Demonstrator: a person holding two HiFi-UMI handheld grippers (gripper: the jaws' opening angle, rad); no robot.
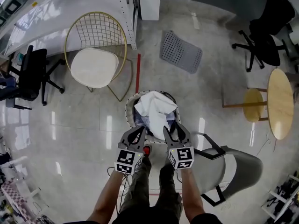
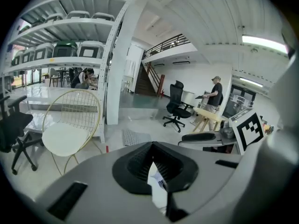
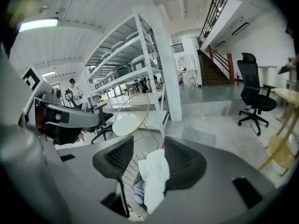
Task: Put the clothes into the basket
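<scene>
Basket [image 1: 128, 110] — one, full of clothes [image 1: 156, 107]; left gripper [image 1: 138, 130], right gripper [image 1: 174, 127] — two.

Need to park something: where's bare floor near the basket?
Bare floor lies left of the white perforated basket, nearer than the gold wire chair, and between basket and grey perforated mat. The grey shell chair crowds the right.

Grey hand-held grippers [image 1: 138, 132] bear black-and-white marker cubes [image 1: 128, 161]; trousers [image 1: 140, 190] olive.
</scene>
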